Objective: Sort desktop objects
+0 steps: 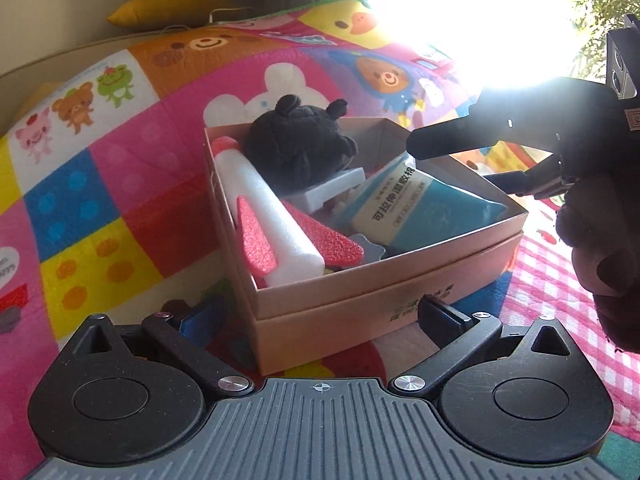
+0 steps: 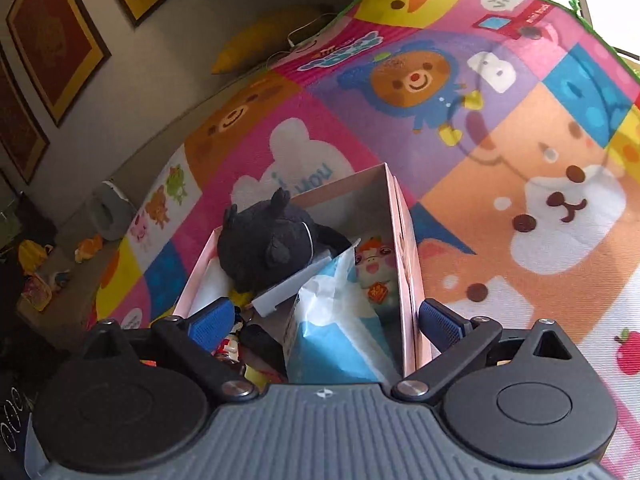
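Where the left tongs (image 1: 316, 320) stand widely parted with nothing between their pads, the near corner of the pink cardboard box (image 1: 360, 300) sits just ahead of them and between the two fingers, untouched as far as the left wrist view shows. Inside the box, on the left tongs' left side, lies a white foam rocket (image 1: 260, 208) with pink fins, its length running away along the box wall. Beyond it, toward the far corner, rests a black plush toy (image 1: 298, 148), with a small white block (image 1: 332, 190) leaning below it. To the right of these lies a blue and white packet (image 1: 416, 208) printed with Chinese characters.

Above the packet hang the right tongs (image 1: 452, 160), held in a dark gloved hand (image 1: 600, 248) and spread wide with nothing gripped. In the right wrist view their blue pads (image 2: 212, 322) straddle the box wall (image 2: 408, 280), one pad over the box interior and one outside it. Ahead of them, past the packet (image 2: 332, 332), a small pale figurine (image 2: 376, 276) stands against the wall beside the plush toy (image 2: 268, 246).

Under the box spreads a colourful cartoon play mat (image 1: 100, 184), and farthest off lies a yellow cushion (image 1: 160, 8).
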`<state>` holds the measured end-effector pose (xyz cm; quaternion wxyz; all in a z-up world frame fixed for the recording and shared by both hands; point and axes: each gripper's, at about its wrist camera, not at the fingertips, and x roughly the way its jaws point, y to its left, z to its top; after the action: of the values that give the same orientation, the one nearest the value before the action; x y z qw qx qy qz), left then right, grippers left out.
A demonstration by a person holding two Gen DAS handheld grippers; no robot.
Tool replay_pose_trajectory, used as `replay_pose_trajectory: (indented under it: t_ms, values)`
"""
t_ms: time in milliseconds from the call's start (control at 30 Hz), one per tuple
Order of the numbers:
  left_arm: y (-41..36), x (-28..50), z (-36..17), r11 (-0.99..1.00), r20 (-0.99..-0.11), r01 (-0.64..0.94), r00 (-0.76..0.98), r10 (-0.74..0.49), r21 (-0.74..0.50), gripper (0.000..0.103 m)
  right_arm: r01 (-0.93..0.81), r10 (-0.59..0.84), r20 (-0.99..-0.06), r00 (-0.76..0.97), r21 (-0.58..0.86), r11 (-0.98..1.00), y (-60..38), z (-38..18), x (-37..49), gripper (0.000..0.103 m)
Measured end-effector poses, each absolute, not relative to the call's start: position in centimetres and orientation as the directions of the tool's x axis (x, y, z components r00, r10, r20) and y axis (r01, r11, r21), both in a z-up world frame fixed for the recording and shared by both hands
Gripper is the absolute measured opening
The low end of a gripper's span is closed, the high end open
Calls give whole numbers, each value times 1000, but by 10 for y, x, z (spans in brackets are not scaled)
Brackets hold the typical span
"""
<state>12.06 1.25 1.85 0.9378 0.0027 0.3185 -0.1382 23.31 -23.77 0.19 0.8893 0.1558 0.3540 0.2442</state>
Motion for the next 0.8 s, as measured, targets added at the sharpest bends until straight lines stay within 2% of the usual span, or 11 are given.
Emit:
replay_pose_trajectory:
  t_ms: [200,333,567,667,700,800]
  values:
    - [24,105,26,979,-588,203,790,-173,-15,103,-345,532,-533,658,415,842,-232,3,220,100]
    - [24,78,26,984,-581,175,799,-154,-20,103,-272,419,-532,736,334,903,-251,4,172,103]
    - [5,48,11,993,-579,74,815,-9,89,103,-182,257,-680,687,182,966,-239,-33,104,103]
    - [5,53,6,993,-622,84,783,-18,77,103,-193,179,-676,715,56,980,-224,-45,85,103]
    - [9,57,5,996,-633,81,773,-37,41,103,-208,166,-679,715,20,978,-218,-45,83,103]
    - [13,61,4,998,-640,58,767,-39,9,103,-224,165,-690,705,4,975,-213,-47,87,103]
